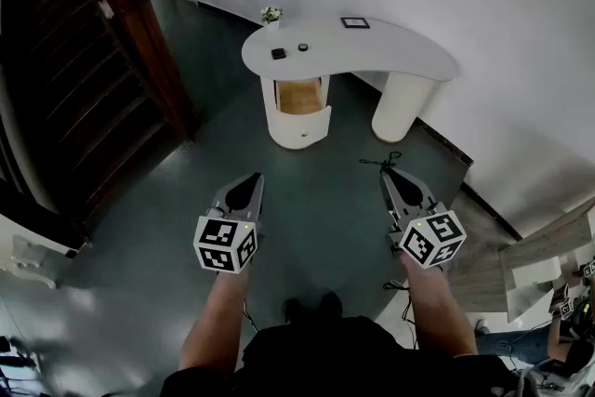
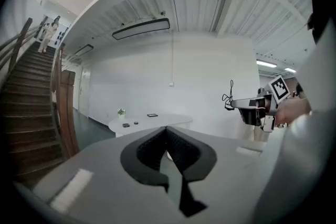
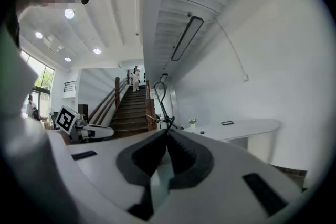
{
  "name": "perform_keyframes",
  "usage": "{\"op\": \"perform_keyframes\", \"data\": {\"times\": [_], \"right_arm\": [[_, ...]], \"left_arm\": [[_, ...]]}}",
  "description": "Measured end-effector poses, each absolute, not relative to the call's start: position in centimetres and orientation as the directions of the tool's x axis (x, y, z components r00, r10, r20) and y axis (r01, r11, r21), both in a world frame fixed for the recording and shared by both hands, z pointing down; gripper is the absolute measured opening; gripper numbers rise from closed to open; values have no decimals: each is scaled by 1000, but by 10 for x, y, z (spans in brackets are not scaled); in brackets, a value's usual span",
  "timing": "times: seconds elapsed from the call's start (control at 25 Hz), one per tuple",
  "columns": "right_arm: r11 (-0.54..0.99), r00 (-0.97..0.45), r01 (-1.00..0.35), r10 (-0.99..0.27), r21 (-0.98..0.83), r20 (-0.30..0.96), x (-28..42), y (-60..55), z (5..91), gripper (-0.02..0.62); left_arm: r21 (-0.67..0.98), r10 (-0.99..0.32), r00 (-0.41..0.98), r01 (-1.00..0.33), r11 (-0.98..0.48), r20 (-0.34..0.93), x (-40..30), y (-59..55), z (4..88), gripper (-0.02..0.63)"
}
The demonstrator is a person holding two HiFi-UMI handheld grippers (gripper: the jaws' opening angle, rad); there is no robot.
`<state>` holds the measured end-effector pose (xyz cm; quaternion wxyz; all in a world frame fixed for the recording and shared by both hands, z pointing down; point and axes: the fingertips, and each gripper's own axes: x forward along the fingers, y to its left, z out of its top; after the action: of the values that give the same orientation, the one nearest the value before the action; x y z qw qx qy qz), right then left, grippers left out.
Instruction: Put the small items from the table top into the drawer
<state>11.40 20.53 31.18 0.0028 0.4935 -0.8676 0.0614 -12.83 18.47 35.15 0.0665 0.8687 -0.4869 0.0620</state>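
White desk well ahead, drawer seemingly open; left gripper, right gripper closed, empty.

Right tongs, tips together, empty, before a white table with perhaps a small frame.

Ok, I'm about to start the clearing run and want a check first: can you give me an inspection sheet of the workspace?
Surface: white curved table, far ahead of both grippers.
Job's things: black square item and small round item on top; drawer open.
Clutter: flower pot, black framed panel.
Grippers: left hand-held gripper shut, empty; right hand-held gripper shut, seemingly on a black wire loop.
Cables: that loop only.
Surroundings: wooden staircase, dark floor.
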Motion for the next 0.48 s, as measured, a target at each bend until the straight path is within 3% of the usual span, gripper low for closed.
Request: {"op": "perform_keyframes", "data": {"times": [0.48], "right_arm": [[498,-509,-859,-856,-119,90,87,217,322,21]], "left_arm": [[71,-828,528,-848,-525,189,-160,197,367,11]]}}
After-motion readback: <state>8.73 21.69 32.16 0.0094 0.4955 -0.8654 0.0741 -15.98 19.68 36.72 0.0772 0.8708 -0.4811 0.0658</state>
